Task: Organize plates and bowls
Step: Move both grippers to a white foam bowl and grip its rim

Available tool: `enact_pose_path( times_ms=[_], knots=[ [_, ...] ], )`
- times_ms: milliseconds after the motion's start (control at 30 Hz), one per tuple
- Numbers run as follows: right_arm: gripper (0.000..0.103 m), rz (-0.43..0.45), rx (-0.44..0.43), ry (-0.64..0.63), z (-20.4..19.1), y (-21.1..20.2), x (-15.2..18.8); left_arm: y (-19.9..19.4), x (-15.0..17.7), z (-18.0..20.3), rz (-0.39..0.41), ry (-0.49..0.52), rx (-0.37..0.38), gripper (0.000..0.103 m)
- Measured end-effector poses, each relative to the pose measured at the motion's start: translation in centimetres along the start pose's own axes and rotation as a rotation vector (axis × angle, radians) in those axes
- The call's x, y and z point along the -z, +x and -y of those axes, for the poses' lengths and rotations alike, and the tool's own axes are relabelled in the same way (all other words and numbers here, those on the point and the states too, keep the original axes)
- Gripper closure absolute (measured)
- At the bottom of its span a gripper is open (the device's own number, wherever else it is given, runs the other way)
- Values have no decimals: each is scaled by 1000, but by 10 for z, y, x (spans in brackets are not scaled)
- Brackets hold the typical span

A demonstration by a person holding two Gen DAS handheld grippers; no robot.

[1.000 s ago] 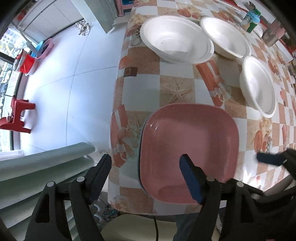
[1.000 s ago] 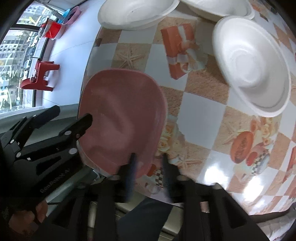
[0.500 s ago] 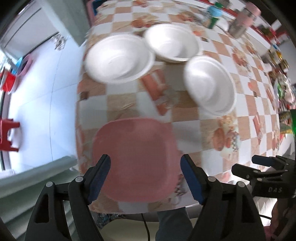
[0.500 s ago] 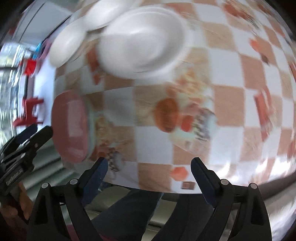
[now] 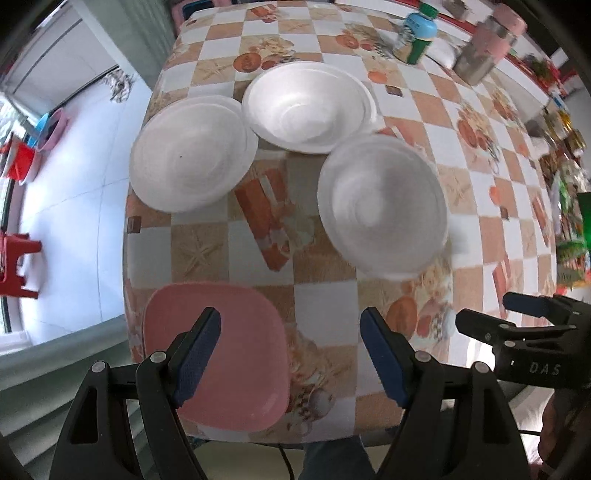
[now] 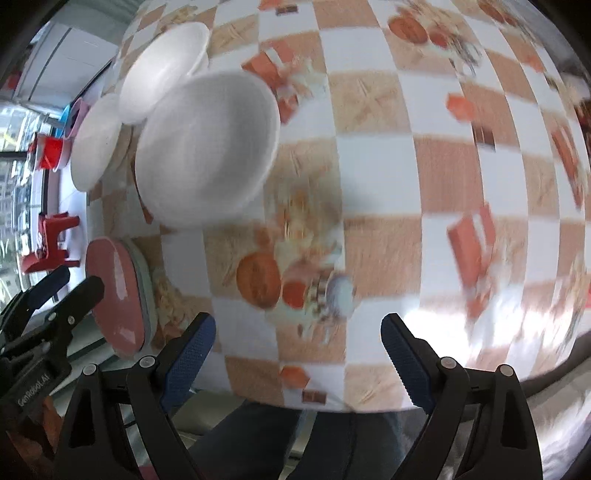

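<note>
A pink square plate (image 5: 236,354) lies at the table's near left corner, stacked on a pale plate whose rim shows in the right wrist view (image 6: 146,295). Three white foam bowls sit beyond it: one left (image 5: 188,162), one at the back (image 5: 308,105), one right (image 5: 382,201). My left gripper (image 5: 290,349) is open and empty, above the pink plate's right part. My right gripper (image 6: 297,349) is open and empty over the table's near edge, right of the plates; it also shows in the left wrist view (image 5: 524,314).
The table (image 5: 480,206) has a checked orange and white cloth. A green-capped bottle (image 5: 415,35) and a pink-lidded steel cup (image 5: 484,48) stand at the far side. Packets lie at the right edge (image 5: 569,206). The floor at left holds a red stool (image 5: 14,254) and basins.
Both grippers have pulled back and up from the pink plate. The right gripper, nearly shut at the plate's edge a second ago, has opened and swung right. More of the table shows.
</note>
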State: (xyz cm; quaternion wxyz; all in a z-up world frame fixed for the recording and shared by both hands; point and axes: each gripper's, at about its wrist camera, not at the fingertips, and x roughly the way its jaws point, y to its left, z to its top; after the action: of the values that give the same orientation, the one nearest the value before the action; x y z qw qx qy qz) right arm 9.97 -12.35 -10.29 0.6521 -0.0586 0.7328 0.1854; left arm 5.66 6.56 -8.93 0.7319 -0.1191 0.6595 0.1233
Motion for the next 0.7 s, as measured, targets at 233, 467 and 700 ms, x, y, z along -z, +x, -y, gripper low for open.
enact_pose_path(
  times_ms=[233,467,700],
  knots=[
    [11,20,61,-92,1,-6,-55,28,-37,10,-22,-58,-37,22],
    [11,24,71,-123,-4,3,-96,53,-61,10,-54,-111,-60,22],
    [11,12,79,-113,-5,20,-119,68,-73,17,-80,-98,-71,22]
  ],
)
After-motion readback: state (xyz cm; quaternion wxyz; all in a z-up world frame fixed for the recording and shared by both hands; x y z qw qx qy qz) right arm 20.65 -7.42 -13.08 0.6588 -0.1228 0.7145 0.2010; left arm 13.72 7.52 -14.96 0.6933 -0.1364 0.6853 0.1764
